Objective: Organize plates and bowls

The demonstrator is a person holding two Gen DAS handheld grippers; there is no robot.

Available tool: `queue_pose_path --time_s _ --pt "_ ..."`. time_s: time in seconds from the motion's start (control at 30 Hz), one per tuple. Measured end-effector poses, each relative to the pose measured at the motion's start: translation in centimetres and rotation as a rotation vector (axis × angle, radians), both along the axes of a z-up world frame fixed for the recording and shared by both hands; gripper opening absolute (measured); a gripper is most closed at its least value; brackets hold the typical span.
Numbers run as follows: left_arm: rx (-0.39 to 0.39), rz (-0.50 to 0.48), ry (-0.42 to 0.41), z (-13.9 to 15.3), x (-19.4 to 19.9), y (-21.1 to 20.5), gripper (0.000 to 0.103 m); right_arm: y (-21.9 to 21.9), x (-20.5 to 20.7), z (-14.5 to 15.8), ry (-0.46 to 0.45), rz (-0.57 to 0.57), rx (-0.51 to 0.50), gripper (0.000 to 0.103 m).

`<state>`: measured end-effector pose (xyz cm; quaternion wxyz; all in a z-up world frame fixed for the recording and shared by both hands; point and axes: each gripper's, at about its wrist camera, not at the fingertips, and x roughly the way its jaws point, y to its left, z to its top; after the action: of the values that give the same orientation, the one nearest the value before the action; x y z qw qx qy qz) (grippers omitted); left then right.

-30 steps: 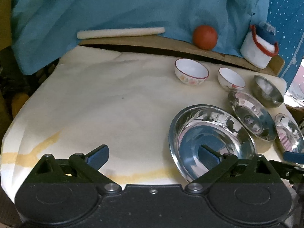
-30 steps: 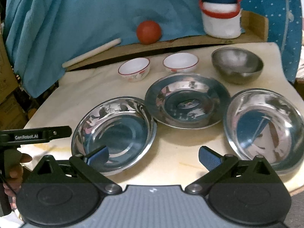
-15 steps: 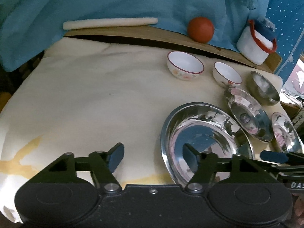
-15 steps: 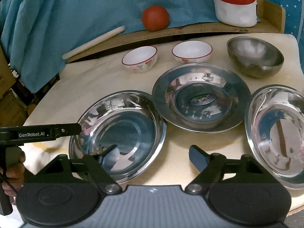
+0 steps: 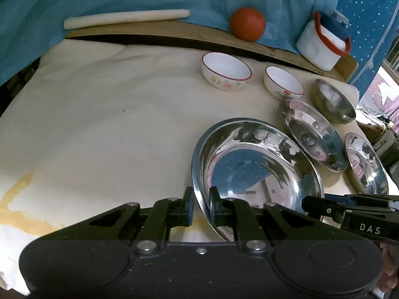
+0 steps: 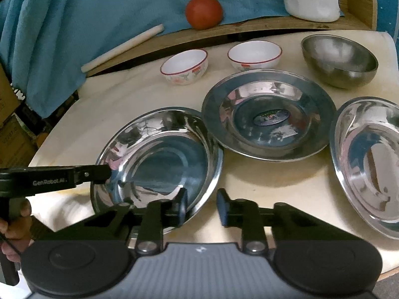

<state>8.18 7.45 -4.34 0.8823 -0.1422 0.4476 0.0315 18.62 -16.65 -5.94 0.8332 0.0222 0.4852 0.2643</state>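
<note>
Pinching the left rim of the nearest deep steel plate [image 5: 249, 174] with the left gripper [image 5: 202, 205], low in the centre of the left wrist view; jaws just closed down, one pad inside the rim and one outside, both pressed against the metal. Straddling the opposite rim of that same plate with the right gripper [image 6: 202, 206], low in the centre of the right wrist view; jaws just drawn in narrow, inner finger over the plate's wall, outer pad [image 6: 222, 208] just beside the rim with a sliver of tabletop showing between, so not gripping. Sitting on the cream-covered table [image 5: 99, 124] near its front edge, that plate, lower left of centre in the right wrist view. Just beside its upper right rim, a wide-rimmed steel plate with a sticker [image 6: 269, 114]; cannot tell whether touching. Cut off by the right edge of the frame, a third steel plate [image 6: 369, 164]. Farther up, in a row from left to right, left white bowl [image 6: 184, 67], right white bowl [image 6: 254, 54], both red-rimmed, and a steel bowl [image 6: 339, 59]. Along the top, on a wooden board [image 6: 249, 27] against blue cloth [image 6: 99, 12], a rolling pin [image 6: 122, 47], a red ball [image 6: 204, 12] and a white container [image 6: 311, 0]. At the lower left edge, a hand [image 6: 15, 224] on the left gripper's handle.
</note>
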Motion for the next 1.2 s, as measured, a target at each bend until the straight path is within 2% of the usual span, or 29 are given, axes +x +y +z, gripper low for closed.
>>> queue_pose_path --time_s 0.33,0.67,0.97,1.2 --pt "0.030 0.017 0.004 0.7 -2.2 0.3 0.013 0.7 -1.1 0.4 -0.004 0.063 0.011 0.022" --pt "0.056 0.036 -0.054 2.8 -5.1 0.4 0.013 1.1 -3.1 1.9 -0.048 0.132 0.043 0.022" --pt "0.070 -0.058 -0.118 5.4 -2.9 -3.0 0.013 -2.7 -2.9 4.3 -0.116 0.054 0.087 0.022" --pt "0.055 -0.157 -0.146 6.5 1.7 -8.8 0.013 -8.7 -1.0 5.3 -0.156 -0.039 0.082 0.023"
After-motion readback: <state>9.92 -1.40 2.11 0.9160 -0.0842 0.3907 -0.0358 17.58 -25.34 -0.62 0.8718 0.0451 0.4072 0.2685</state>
